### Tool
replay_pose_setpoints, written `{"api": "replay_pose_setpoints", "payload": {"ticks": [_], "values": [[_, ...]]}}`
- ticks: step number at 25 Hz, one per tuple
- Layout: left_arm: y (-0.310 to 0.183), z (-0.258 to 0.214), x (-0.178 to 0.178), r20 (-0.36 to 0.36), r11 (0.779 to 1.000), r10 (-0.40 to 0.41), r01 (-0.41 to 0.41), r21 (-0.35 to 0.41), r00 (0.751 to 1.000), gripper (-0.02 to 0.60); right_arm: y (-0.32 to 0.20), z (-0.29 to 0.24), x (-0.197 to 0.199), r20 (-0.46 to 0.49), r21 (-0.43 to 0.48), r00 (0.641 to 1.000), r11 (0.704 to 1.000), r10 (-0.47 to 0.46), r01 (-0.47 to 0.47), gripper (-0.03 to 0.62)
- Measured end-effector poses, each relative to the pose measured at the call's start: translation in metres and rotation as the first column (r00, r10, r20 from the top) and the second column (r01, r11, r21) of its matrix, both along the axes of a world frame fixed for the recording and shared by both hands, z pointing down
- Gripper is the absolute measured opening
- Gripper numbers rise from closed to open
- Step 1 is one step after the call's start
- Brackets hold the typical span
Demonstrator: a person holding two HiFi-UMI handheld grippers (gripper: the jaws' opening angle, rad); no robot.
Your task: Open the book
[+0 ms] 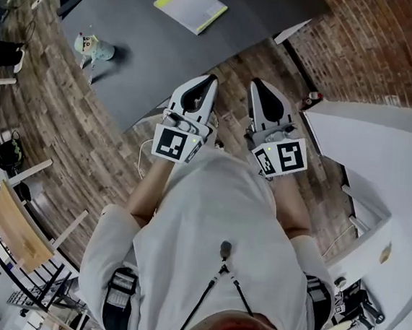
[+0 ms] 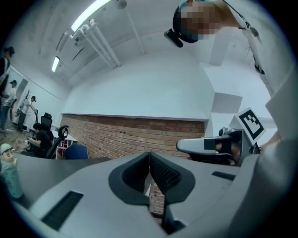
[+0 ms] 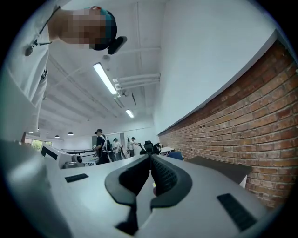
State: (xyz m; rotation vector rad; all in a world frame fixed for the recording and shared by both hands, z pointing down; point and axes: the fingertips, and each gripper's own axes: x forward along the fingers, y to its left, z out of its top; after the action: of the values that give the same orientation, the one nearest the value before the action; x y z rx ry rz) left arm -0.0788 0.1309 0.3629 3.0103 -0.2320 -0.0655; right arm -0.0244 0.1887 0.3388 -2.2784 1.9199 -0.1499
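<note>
Book (image 1: 191,7): closed, grey cover with yellow edge, flat on the dark worktop (image 1: 137,52), well apart from both grippers.
Left gripper (image 1: 211,81): jaws together, nothing between.
Right gripper (image 1: 256,86): jaws together, nothing between.
Writing: only black-and-white square markers (image 1: 170,143).

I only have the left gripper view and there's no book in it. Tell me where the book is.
Observer: The book lies on the far part of the dark table, well ahead of the left gripper and slightly to its left.
Operator: Report whether it's open.
Observer: It's closed and lies flat, with a pale cover facing up and a yellow-green edge.
Operator: Give me the right gripper's jaws.
Observer: The right gripper is shut, with nothing between its jaws.
</note>
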Motion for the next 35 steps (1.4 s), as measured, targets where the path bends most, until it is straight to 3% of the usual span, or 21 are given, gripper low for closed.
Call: {"api": "replay_pose_setpoints", "payload": {"ticks": [9,19,35], "values": [[-0.071,-0.005,0.041,0.001,1.0,0.003,-0.003,-0.003,1.0,0.023,-0.082,-0.006,0.044,0.002,-0.021,1.0,0.999,-0.028,0.028,0.038],[-0.159,-0.018,0.066,-0.035,0.999,-0.036,0.037,0.009,0.999,0.023,-0.174,-0.016,0.065,-0.04,-0.031,0.996,0.996,-0.084,0.083,0.038],[-0.232,-0.018,0.053,-0.038,0.974,-0.225,0.226,0.019,0.974,0.023,-0.257,0.005,0.063,-0.045,-0.095,0.967,0.964,-0.251,0.246,0.038]]}}
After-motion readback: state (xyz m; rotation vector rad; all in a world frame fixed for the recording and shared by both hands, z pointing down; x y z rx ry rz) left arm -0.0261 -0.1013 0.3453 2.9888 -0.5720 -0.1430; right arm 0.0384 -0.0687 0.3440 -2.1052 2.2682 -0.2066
